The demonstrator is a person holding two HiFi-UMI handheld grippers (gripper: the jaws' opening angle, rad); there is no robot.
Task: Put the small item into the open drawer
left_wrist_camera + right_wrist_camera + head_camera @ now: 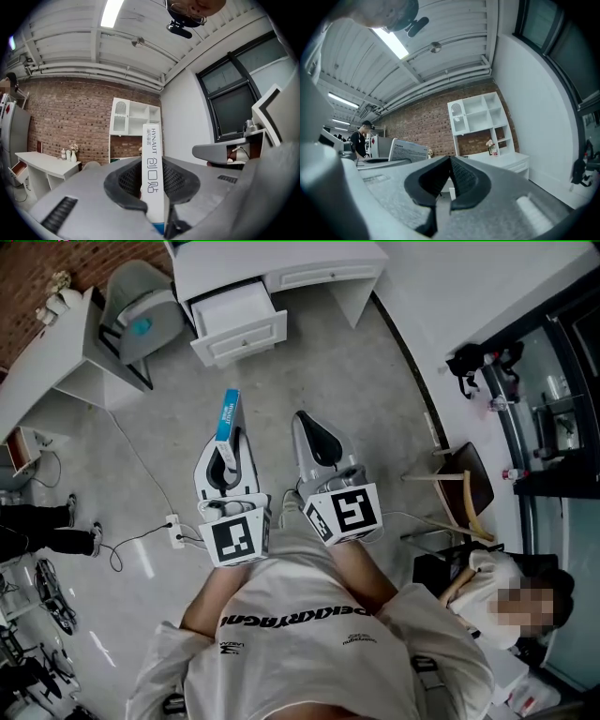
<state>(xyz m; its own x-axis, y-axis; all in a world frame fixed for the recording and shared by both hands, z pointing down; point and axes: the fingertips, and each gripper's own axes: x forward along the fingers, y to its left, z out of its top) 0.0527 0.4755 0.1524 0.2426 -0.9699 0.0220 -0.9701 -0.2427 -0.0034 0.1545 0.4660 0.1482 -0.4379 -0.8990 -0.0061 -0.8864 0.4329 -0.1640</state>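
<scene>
In the head view, a white desk [309, 254] stands ahead with its drawer [234, 310] pulled open over the floor. My left gripper [225, 448] is shut on a small blue-and-white box [228, 415], which sticks out past the jaw tips toward the drawer. In the left gripper view the box [152, 145] stands upright, clamped between the dark pads [126, 180] of the left gripper [153, 176]. My right gripper [305, 423] hangs beside it, shut and holding nothing. The right gripper view shows the right gripper [450, 164] with its jaws meeting at the tips and the box [408, 151] off to its left.
A grey chair [141, 310] and a white table [47, 352] stand left of the drawer. A power strip [174, 531] with cables lies on the floor at my left. A wooden chair [464, 484] and a seated person [506, 596] are at the right.
</scene>
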